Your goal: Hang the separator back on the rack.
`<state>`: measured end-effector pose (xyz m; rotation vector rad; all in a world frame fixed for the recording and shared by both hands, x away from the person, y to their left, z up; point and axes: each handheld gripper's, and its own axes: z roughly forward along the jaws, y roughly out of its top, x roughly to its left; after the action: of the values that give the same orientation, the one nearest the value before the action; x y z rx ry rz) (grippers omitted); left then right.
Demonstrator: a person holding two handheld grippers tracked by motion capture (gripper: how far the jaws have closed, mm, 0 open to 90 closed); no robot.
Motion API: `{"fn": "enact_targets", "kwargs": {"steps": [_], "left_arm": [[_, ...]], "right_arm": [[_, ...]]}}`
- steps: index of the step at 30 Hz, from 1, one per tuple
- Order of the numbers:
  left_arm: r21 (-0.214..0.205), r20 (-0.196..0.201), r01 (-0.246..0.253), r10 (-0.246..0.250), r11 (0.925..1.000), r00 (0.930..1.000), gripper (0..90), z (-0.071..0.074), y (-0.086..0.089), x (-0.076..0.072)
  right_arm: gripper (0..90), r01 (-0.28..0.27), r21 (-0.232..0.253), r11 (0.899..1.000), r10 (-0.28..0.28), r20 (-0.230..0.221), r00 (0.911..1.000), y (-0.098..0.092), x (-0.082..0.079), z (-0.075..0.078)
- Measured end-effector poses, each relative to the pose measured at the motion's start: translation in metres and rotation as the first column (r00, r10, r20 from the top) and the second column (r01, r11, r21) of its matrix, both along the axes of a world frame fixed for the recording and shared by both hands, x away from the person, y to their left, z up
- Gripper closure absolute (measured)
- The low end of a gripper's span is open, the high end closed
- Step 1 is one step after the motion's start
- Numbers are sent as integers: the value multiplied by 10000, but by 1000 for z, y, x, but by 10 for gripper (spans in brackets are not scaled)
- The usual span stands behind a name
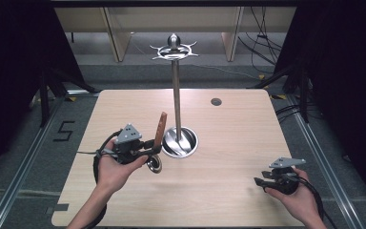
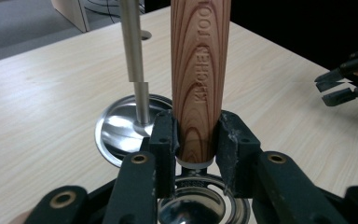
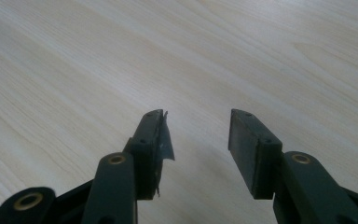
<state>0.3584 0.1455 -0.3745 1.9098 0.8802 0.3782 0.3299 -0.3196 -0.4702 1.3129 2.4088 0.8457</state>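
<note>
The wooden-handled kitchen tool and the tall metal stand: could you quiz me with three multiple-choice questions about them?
1. Where does the stand rise from?
A. table middle
B. the floor
C. table's right edge

2. What colour is the tool's handle?
A. blue
B. reddish-brown wood
C. white

3. What is the left gripper doing?
A. gaping with nothing in it
B. lying on the table
C. clamping the handle

Answers: 1 A, its round base sits mid-table; 2 B, wood grain shows; 3 C, both pads press the handle.
</note>
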Motion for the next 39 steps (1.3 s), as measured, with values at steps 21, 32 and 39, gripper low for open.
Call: {"fn": "enact_targets", "kwargs": {"steps": [21, 32, 39], "left_arm": [[-247, 442, 191, -180, 9995, 9989, 684, 21, 23, 14], [-255, 567, 81, -66, 9996, 9984, 684, 32, 31, 20], [-258, 684, 42, -24, 9997, 9977, 684, 39, 34, 22]], "right_arm": [[556, 5, 242, 9997, -20, 615, 9981, 2, 2, -6], [554, 12, 62, 10000, -13, 60, 10000, 1, 0, 0], [554, 102, 309, 9995, -112, 320, 9994, 2, 0, -3]]}}
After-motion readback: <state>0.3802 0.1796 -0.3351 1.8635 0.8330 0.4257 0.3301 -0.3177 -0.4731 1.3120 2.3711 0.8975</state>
